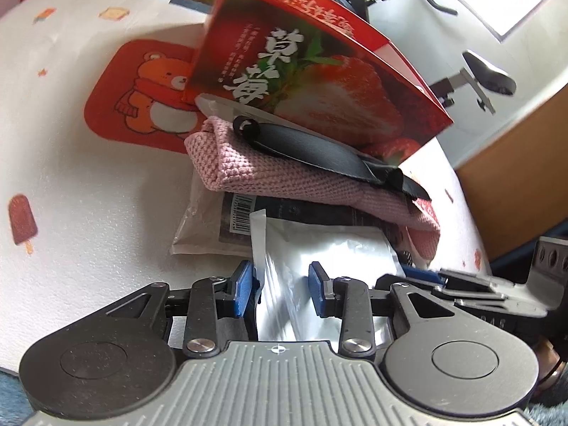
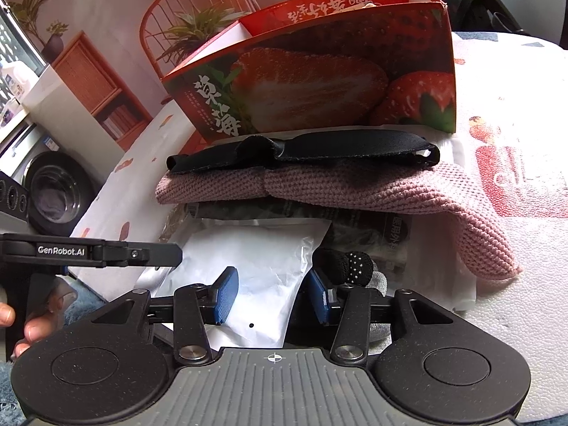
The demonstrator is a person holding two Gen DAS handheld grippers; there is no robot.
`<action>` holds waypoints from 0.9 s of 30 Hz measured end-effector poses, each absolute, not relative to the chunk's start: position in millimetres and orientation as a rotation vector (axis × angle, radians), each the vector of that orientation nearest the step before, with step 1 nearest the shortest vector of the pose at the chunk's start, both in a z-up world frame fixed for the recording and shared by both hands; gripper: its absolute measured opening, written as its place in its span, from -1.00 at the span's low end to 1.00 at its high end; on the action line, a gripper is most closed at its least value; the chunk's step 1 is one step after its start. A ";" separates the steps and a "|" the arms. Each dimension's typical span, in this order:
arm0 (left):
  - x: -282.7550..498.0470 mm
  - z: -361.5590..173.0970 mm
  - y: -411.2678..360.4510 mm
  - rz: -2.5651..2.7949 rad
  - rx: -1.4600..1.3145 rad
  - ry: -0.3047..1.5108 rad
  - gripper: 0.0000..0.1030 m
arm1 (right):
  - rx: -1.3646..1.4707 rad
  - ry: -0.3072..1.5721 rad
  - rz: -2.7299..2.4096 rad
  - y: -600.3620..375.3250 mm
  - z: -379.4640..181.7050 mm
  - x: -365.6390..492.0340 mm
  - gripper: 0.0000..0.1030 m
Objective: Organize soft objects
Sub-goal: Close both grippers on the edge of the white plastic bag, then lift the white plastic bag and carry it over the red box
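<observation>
Honestly, both grippers sit low over the white foil pouch (image 1: pixel 319 259): left gripper (image 1: pixel 280 289) and right gripper (image 2: pixel 271 296) have jaws apart, straddling it unpinched. I'd grip well inside its edge so it won't slip, then lift past the pink knitted cloth (image 2: pixel 355 188) and black strap (image 2: pixel 319 151) toward the strawberry box (image 2: pixel 319 81).

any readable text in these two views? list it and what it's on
"GenRobot.AI": on the black left gripper body, right wrist view.
"草莓": large white characters on the red strawberry box.
Box's small print and upside-down rim text: too blurred.
Barcode on the dark packet: digits too small.
Dark packet's white characters: unreadable.
</observation>
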State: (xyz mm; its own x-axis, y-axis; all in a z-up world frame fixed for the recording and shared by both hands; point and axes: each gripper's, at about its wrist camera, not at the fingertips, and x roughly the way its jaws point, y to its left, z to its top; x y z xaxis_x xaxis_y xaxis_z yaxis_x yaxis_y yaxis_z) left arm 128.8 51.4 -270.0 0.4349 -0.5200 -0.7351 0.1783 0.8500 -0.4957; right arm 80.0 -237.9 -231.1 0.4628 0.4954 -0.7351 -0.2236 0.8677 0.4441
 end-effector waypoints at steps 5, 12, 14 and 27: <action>137.0 -275.7 48.4 -0.476 -0.422 1.059 -0.22 | 0.347 1.006 0.461 -241.3 -235.5 81.8 -0.14; 137.6 -265.9 43.2 -0.525 -0.421 1.027 -0.31 | 0.311 0.999 0.475 -234.4 -228.7 84.1 -0.18; 136.9 -261.1 40.0 -0.519 -0.383 1.013 -0.31 | 0.298 0.983 0.475 -233.2 -223.2 84.6 -0.24; 135.7 -242.7 38.1 -0.535 -0.342 0.954 -0.31 | 0.266 0.924 0.468 -233.8 -199.3 91.1 -0.36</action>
State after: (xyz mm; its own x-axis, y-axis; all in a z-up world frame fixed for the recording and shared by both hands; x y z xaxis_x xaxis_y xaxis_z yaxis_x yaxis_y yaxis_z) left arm 135.7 38.1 -242.7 0.4646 -0.5712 -0.6767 0.2792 0.8197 -0.5002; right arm 91.1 -233.8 -199.3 0.5126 0.4951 -0.7015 -0.2722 0.8686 0.4141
